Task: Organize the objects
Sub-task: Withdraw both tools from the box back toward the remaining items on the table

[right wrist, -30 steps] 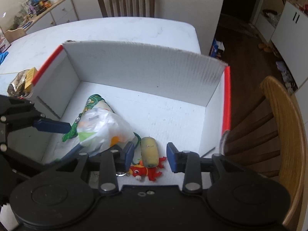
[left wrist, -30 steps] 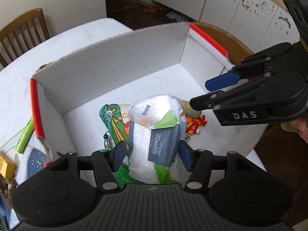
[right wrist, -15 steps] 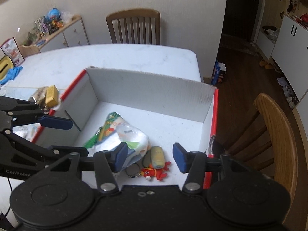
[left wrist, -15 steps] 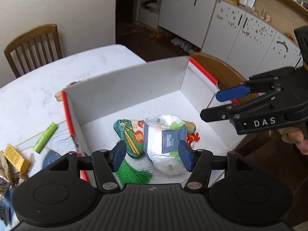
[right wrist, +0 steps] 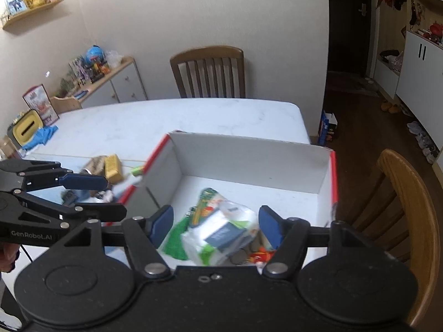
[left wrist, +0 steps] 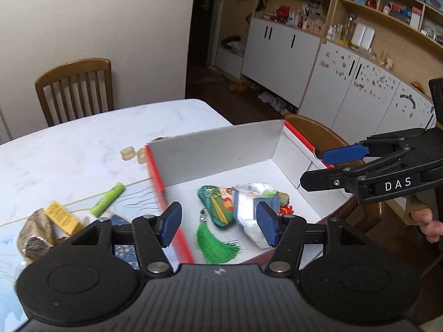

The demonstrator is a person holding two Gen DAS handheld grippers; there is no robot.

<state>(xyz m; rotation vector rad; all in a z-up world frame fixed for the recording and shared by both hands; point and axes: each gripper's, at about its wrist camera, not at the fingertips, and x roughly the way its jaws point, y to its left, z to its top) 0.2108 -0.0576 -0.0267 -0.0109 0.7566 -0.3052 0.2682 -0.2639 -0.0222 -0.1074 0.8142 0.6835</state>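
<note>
While the tissue pack [left wrist: 253, 207], green tasselled pouch [left wrist: 217, 204] and red toy keychain [left wrist: 286, 209] are lying inside the white box [left wrist: 221, 149], the green tube [left wrist: 108, 199], yellow packet [left wrist: 61, 217] and other clutter are waiting on the worktop [left wrist: 69, 155], the left tool [left wrist: 218, 225] hanging apart and empty, the right tool [right wrist: 214, 225] opening with nothing gripped.

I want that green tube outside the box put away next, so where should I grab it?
Probably across the middle of the green tube, coming down from above with the left gripper, which is open and nearer. It lies flat on the table, slanted, with clear space along both long sides.
</note>
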